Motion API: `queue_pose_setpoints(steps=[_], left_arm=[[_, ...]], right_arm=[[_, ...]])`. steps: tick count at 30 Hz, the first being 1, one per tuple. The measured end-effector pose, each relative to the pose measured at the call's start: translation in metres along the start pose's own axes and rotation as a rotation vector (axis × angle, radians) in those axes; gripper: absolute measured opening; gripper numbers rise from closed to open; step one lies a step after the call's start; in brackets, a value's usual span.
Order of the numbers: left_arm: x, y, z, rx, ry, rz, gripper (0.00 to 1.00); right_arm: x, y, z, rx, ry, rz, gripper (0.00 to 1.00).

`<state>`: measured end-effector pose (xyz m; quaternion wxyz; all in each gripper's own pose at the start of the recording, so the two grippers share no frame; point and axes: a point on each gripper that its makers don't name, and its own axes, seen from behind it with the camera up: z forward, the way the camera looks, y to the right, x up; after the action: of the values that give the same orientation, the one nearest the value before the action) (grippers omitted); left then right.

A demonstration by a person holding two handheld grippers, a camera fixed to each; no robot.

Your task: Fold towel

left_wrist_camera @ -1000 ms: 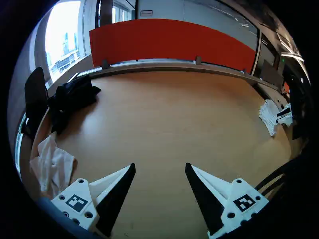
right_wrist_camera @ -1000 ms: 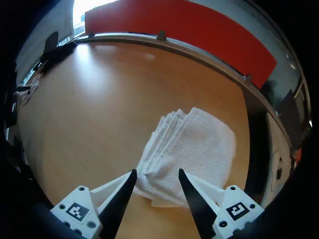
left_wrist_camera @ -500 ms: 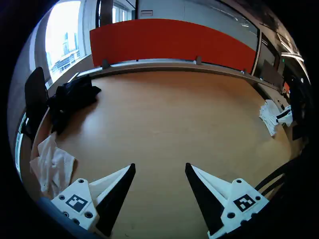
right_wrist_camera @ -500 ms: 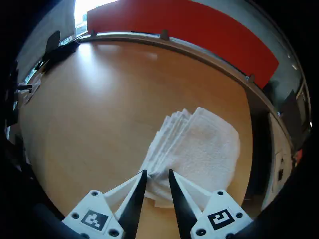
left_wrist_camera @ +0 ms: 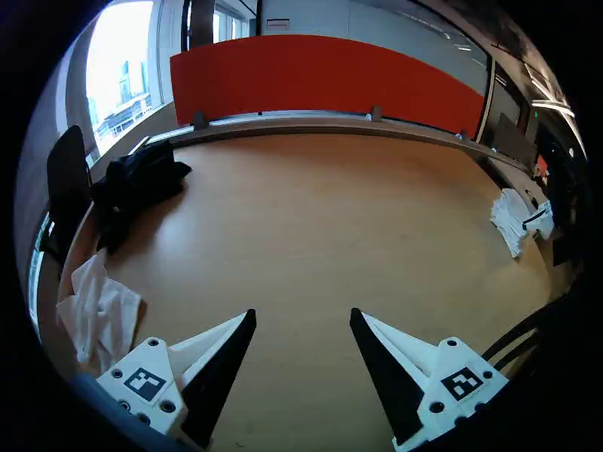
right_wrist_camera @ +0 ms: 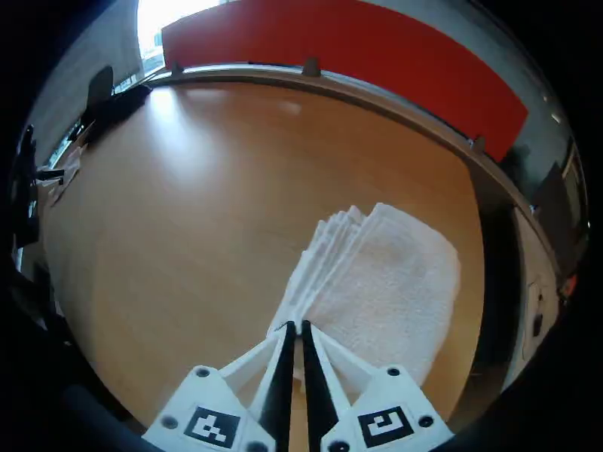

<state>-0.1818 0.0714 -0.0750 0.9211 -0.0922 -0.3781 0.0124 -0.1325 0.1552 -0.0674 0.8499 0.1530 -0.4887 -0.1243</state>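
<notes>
The right gripper [right_wrist_camera: 295, 330] is pinching the near corner of the towel [right_wrist_camera: 384, 279] at lower centre; the left gripper [left_wrist_camera: 303, 316] is hanging wide open over the table [left_wrist_camera: 316, 211].

The towel's [right_wrist_camera: 384, 279] near corner is hidden between the right gripper's [right_wrist_camera: 295, 328] pressed-together fingers, and in the left gripper view that gripper, at the tabletop's [left_wrist_camera: 324, 211] right edge, is too small to make out.
</notes>
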Motion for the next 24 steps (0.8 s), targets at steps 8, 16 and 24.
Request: queue_pose_setpoints(steps=[8,16,24], left_arm=[[0.0,0.002,0.001,-0.003,0.001,0.004,0.92],[0.002,0.003,0.002,-0.006,0.004,0.004,0.92],[0.002,0.003,0.001,-0.004,0.005,0.005,0.92]], right_arm=[[0.001,-0.005,-0.004,0.021,0.006,-0.008,0.06],[-0.005,-0.013,-0.009,0.06,-0.005,-0.022,0.06],[-0.014,-0.017,-0.014,0.092,-0.03,-0.045,0.06]])
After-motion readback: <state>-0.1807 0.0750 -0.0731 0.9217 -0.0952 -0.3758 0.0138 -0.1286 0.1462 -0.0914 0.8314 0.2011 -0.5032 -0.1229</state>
